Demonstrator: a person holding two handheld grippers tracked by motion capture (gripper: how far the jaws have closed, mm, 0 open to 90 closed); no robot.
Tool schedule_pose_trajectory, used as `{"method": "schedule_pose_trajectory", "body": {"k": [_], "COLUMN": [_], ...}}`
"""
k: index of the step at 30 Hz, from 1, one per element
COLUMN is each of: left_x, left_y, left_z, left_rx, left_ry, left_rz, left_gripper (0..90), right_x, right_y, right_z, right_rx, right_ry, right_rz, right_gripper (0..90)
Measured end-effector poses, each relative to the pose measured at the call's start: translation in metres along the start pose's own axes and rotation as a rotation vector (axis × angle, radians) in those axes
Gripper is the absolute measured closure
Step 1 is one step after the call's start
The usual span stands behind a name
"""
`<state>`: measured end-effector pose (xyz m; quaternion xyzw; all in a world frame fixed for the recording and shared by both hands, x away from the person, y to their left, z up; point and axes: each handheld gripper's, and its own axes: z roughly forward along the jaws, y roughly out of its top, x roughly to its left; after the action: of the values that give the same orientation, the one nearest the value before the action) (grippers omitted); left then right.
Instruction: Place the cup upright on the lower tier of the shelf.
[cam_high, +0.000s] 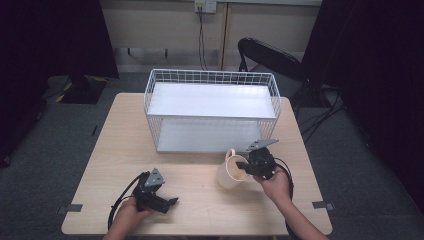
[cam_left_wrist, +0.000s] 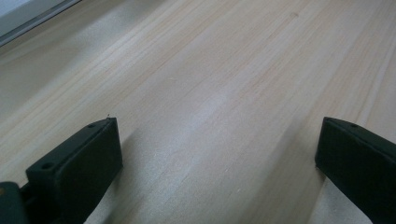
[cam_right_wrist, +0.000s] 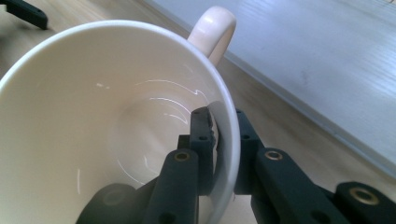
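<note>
Mug (cam_high: 231, 172), cream-coloured and glazed: from the high view it sits tilted on the wooden surface (cam_high: 200, 200), just in front of the white wire basket (cam_high: 212, 107), handle turned toward the basket. The right tool (cam_high: 243, 166) grips its near rim. The left tool (cam_high: 171, 202) rests low on the surface, well apart from the mug.

Left gripper view: the left tool (cam_left_wrist: 217, 149) is released, jaws spread wide over bare wood with nothing between them.

Right gripper view: the right tool (cam_right_wrist: 220, 135) is clenched on the wall of the mug (cam_right_wrist: 93, 116), one jaw inside and one outside. The handle (cam_right_wrist: 212, 28) stands on the far side. Judgement: the mug looks rigid, fairly heavy, breakable and slick-glazed. A rim pinch may let it swing or slip; keep the grip firm and set it down gently.
</note>
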<state>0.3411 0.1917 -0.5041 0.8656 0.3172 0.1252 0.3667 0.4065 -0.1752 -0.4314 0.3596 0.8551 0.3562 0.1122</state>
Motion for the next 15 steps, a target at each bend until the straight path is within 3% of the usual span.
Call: {"method": "schedule_pose_trajectory", "body": {"k": [9,15], "left_x": [0.0,0.0], "left_y": [0.0,0.0], "left_z": [0.0,0.0], "left_rx": [0.0,0.0], "left_ry": [0.0,0.0], "left_rz": [0.0,0.001], "left_gripper": [0.0,0.1], "right_x": [-0.002,0.0], "right_y": [0.012,0.021], "right_z": [0.006,0.008], "right_rx": [-0.003,-0.01], "right_ry": [-0.049,-0.057], "right_rz": [0.008,0.013], "right_gripper": [83.3,83.4]}}
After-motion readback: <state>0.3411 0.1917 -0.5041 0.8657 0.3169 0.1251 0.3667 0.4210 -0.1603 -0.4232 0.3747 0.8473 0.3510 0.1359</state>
